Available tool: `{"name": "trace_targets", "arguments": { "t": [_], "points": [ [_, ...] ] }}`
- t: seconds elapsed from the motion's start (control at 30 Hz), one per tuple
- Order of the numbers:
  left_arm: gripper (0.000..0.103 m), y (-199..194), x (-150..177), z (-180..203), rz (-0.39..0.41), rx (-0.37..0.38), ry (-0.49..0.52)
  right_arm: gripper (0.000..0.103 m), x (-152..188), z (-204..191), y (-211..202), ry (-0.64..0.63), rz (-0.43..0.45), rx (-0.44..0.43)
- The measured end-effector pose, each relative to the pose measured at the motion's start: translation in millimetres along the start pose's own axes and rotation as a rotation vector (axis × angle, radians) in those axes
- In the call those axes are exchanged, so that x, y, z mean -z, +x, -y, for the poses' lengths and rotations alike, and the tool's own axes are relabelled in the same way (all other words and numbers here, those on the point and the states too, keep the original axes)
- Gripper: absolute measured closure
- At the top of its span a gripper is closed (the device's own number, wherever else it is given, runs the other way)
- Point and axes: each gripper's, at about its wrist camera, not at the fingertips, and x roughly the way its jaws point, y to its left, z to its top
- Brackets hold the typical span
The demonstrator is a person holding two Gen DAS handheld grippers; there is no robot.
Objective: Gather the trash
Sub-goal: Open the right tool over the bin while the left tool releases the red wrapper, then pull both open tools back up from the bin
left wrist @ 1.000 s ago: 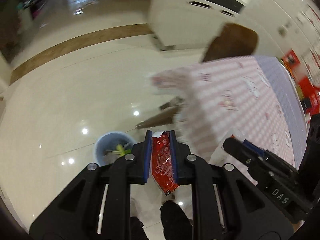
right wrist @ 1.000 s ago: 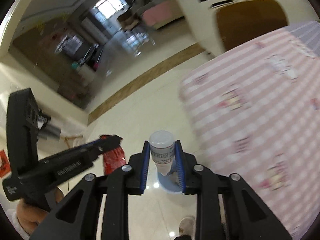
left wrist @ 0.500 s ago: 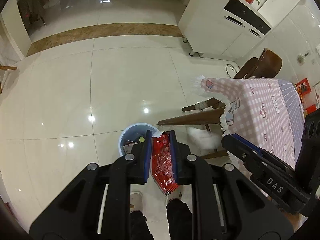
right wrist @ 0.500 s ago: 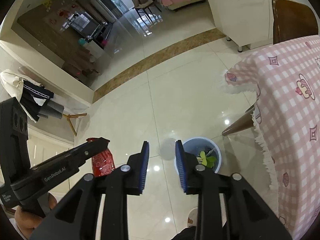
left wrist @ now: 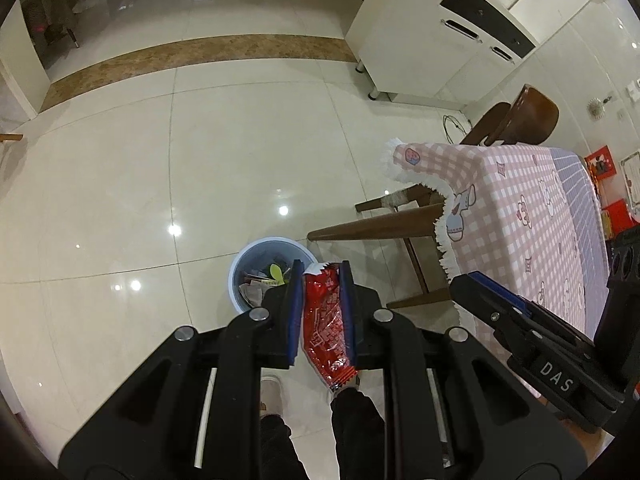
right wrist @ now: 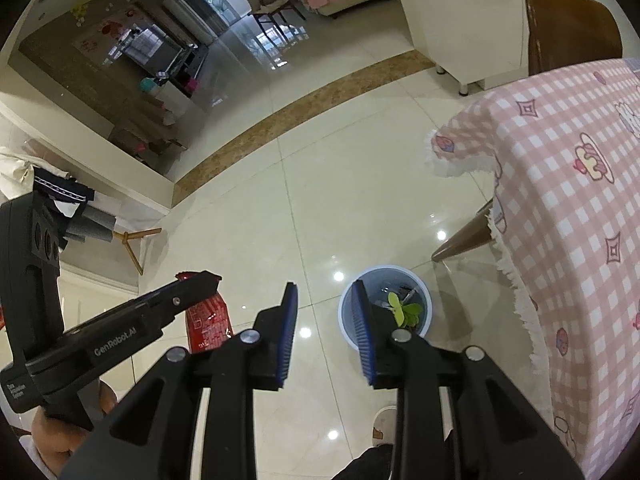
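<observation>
Glossy tiled floor (left wrist: pixel 224 152), crinkly shiny red wrapper (left wrist: pixel 326 320), fringed cloth tablecloth (left wrist: pixel 516 208)

red wrapper (left wrist: pixel 326 320), pale blue bin (left wrist: pixel 272 246), pink-and-white checked tablecloth (left wrist: pixel 516 208), cream floor tiles (left wrist: pixel 200 160), blue-padded fingers (right wrist: pixel 289 334).

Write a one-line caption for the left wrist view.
Left gripper clamps a red snack wrapper above the blue trash bin.

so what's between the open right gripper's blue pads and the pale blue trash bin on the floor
Nothing: in the right wrist view the right gripper is empty, with only bare glossy tile before the pale blue trash bin.
</observation>
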Motion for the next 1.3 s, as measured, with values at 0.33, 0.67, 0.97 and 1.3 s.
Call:
{"name": "trace_targets", "arguments": {
  "t": [0.33, 0.67, 0.97, 1.3],
  "points": [
    [0.085, 4, -5, 18, -0.032, 0.020, 0.031, 0.072, -3, 9, -22, 0.034, 0.032, 0.025],
    [0.058, 4, -1, 25, -0.094, 0.020, 0.033, 0.071, 8, 6, -46, 0.061, 0.064, 0.039],
    [0.048, -39, 14, 37, -0.034, 0.006, 0.097, 0.071, 31, 1, -85, 0.072, 0.111, 0.059],
    [0.035, -130, 61, 83, 0.114, -0.019, 0.195, 0.066, 78, -14, -188, -0.007, 0.221, 0.100]
  ]
}}
